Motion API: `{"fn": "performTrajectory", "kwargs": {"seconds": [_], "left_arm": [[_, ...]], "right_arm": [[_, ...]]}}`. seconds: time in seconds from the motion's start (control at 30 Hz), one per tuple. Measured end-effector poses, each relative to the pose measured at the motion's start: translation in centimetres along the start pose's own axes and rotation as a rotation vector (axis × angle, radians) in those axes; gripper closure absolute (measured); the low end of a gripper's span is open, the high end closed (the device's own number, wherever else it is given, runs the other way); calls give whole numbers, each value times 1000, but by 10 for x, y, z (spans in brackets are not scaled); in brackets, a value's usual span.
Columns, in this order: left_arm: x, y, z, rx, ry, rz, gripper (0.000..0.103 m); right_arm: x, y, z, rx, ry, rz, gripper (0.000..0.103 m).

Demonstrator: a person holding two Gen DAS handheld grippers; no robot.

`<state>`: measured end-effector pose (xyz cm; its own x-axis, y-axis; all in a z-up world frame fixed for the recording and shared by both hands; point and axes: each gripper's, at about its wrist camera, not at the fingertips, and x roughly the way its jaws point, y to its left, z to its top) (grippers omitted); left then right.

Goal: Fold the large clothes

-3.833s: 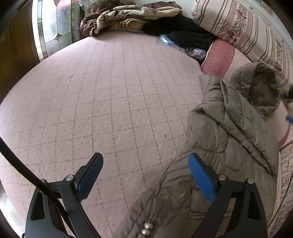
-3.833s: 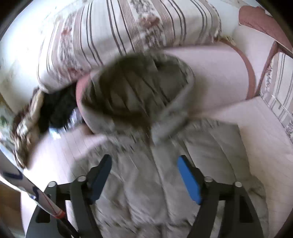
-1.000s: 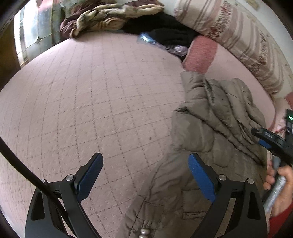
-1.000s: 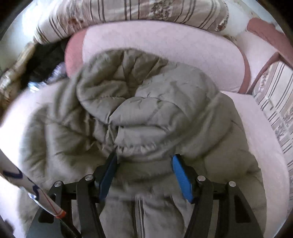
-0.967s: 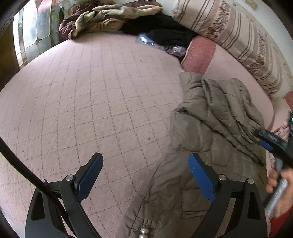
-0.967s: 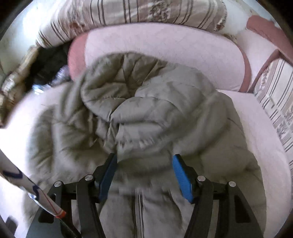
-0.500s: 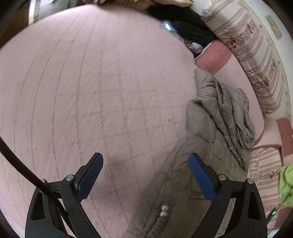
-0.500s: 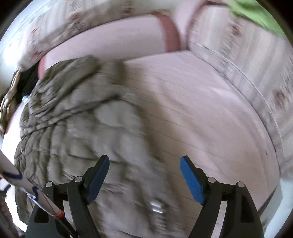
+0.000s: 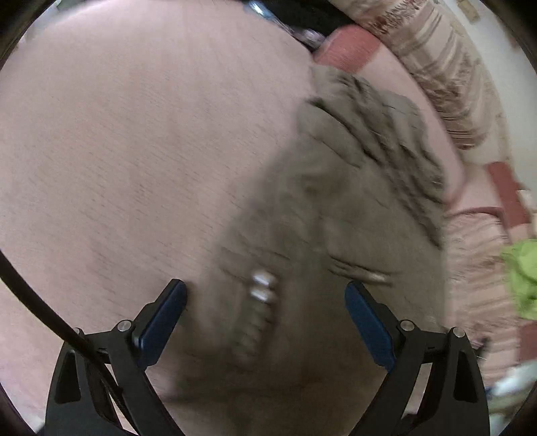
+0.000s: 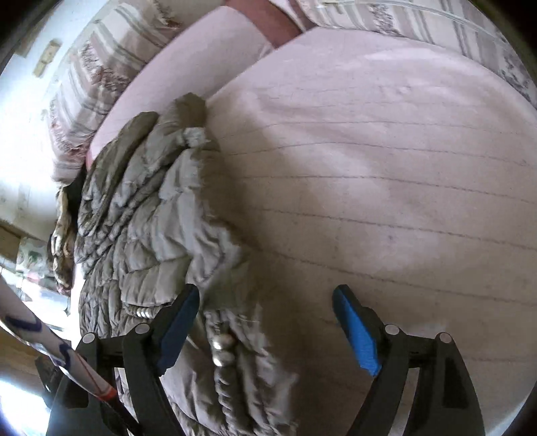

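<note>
A grey-brown quilted jacket (image 9: 335,201) lies crumpled on the pink quilted bedspread (image 9: 117,151). The left wrist view is blurred. There my left gripper (image 9: 265,291) hangs open over the jacket's lower part, with the metal snaps (image 9: 263,285) showing between its blue pads and no pad pressing on cloth. In the right wrist view the jacket (image 10: 141,218) fills the left side. My right gripper (image 10: 265,291) is open at the jacket's edge. A gathered band with snaps (image 10: 221,342) lies between the fingers near the left pad, and bare bedspread (image 10: 386,167) lies under the right one.
Striped pillows (image 9: 436,67) and a pink bolster (image 9: 349,43) line the far side of the bed. Dark clothes (image 9: 302,13) are heaped at the far end, and a bright green cloth (image 9: 520,275) lies at the right. Bare bedspread stretches left of the jacket.
My right gripper let go of the bunched hood, its jaws widened, and it swung to the jacket's snap edge. My left gripper moved down and over the jacket's snaps.
</note>
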<state>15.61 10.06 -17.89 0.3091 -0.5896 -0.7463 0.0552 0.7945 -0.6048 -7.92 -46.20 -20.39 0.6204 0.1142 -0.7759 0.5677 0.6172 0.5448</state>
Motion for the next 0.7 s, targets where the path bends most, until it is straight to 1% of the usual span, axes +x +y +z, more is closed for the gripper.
{"fn": "performTrajectory", "kwargs": {"seconds": [0.03, 0.07, 0.1, 0.13, 0.17, 0.27, 0.4, 0.57, 0.6, 0.7], "left_arm": [[1, 2, -5, -25, 41, -97, 20], [3, 5, -11, -50, 82, -166, 25], [7, 6, -16, -68, 112, -207, 34], [11, 9, -23, -88, 137, -229, 35], [13, 11, -29, -100, 143, -232, 36], [8, 2, -41, -44, 108, -188, 36], [6, -9, -58, 23, 80, -145, 36], [7, -17, -66, 66, 68, -126, 36], [7, -16, -67, 69, 64, -126, 35], [10, -20, -69, 83, 60, -137, 25]], "right_arm": [[2, 2, -1, -5, 4, 19, 17], [4, 4, -2, -8, 13, 50, 17], [8, 6, -3, -9, 23, 72, 17], [10, 8, -5, -10, 34, 97, 17], [12, 10, -8, -8, 45, 127, 17], [15, 14, -20, -9, 77, 198, 17], [10, 13, -36, -13, 94, 238, 17], [-6, 0, -60, 48, 118, 303, 18], [-9, -3, -66, 60, 124, 319, 18], [-14, -1, -84, 67, 137, 344, 20]]}}
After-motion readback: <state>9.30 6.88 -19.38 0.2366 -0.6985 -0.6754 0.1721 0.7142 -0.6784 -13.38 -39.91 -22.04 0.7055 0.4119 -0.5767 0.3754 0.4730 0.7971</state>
